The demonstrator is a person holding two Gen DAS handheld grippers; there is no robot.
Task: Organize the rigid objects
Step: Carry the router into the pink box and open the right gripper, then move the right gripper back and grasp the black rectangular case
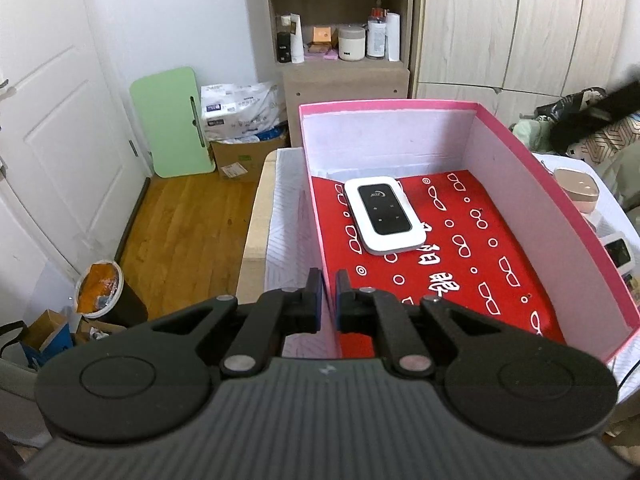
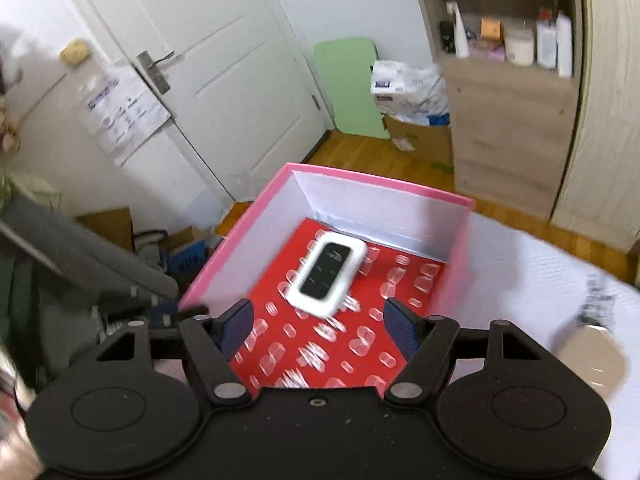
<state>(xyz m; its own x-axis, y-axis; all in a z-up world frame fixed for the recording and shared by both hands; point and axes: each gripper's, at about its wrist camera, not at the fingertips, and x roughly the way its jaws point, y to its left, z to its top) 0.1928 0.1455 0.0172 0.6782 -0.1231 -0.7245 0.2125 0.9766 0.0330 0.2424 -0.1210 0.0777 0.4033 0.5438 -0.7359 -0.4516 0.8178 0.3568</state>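
Lying flat on the red patterned lining of the pink box [image 1: 516,136], the white pocket device [image 1: 382,216] with its black glossy face sits toward the upper left of the box floor, near the far wall but apart from it. It looks light and rigid, a smooth plastic slab with rounded edges, so likely slippery under the pads; a pinch across its two long sides, at the middle, seems the safest hold, keeping off the dark front panel. In the left wrist view its long axis runs diagonally from upper left to lower right, face up. In the right wrist view it slants the other way, from lower left to upper right.

The left hand-held gripper [image 1: 327,294] has its jaws nearly together on the near left wall of the box, apparently steadying it. The right hand-held gripper [image 2: 318,326] stands wide with nothing between its pads, above the box lining, short of the device. A beige case [image 1: 578,188] rests outside the box at right.
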